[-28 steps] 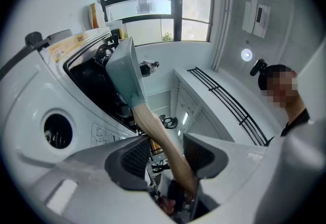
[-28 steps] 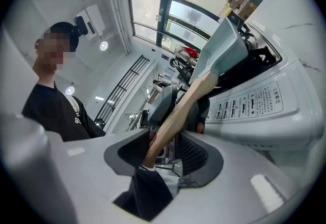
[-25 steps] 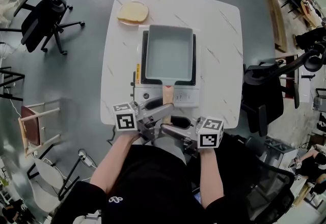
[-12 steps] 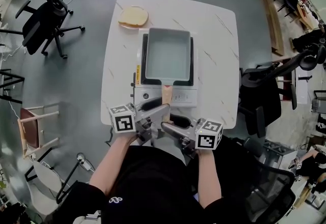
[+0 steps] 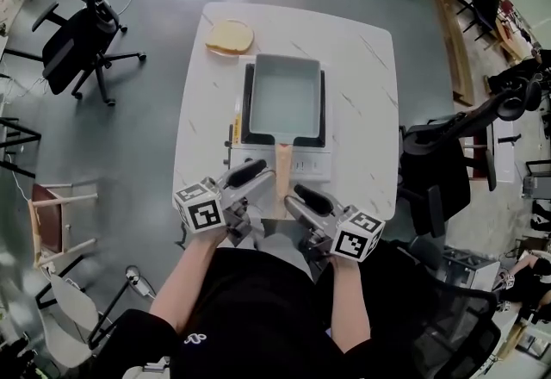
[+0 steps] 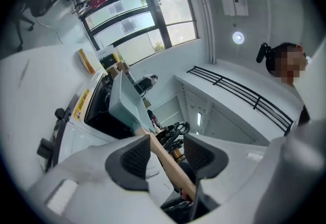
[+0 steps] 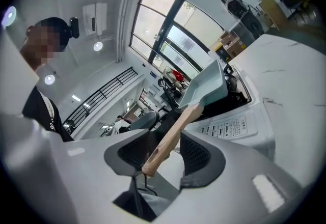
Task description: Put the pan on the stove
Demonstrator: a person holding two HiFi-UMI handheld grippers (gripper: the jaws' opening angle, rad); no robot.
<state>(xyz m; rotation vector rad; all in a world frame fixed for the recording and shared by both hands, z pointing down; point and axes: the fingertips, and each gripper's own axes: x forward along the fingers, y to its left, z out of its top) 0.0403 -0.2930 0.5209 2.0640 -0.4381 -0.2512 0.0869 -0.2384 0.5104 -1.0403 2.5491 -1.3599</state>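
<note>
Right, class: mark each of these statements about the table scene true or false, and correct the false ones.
1. The pale blue rectangular pan sits on the white portable stove. True.
2. The pan's wooden handle points away from the person. False: it points toward the person.
3. The slice of bread lies inside the pan. False: it lies outside the pan, near the far left corner of the white table.
4. Nothing lies in the pan. True.
</note>
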